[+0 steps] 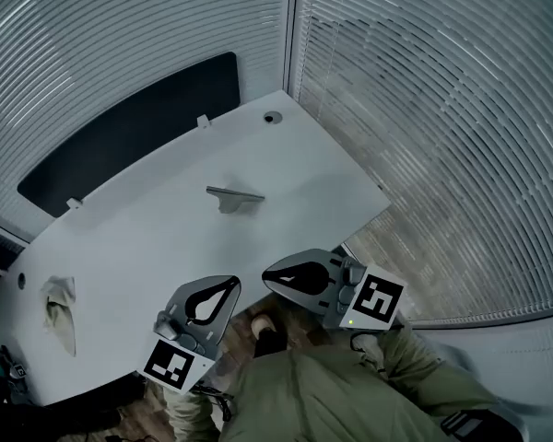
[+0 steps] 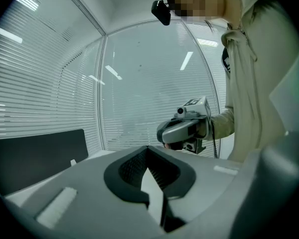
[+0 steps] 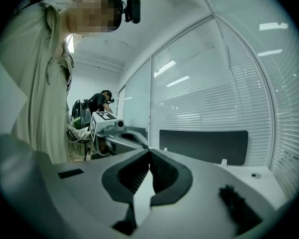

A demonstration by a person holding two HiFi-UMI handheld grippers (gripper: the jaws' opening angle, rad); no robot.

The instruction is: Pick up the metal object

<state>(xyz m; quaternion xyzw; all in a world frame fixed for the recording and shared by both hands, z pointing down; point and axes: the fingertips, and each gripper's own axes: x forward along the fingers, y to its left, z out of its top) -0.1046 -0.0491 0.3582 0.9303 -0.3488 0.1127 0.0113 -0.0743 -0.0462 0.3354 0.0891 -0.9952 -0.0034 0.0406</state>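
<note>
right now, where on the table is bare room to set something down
Bare: the wide stretch of table between the metal object and the cloth; also right of the metal object, up to the edge. Tightest at the near edge, by the left gripper and right gripper.

The left gripper [image 2: 147, 149], jaws together and empty, faces the right gripper [image 2: 166, 132].

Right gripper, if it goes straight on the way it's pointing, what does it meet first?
Probably the left gripper, whose tips sit just ahead of the right gripper; it might just miss, since depth is unclear.
</note>
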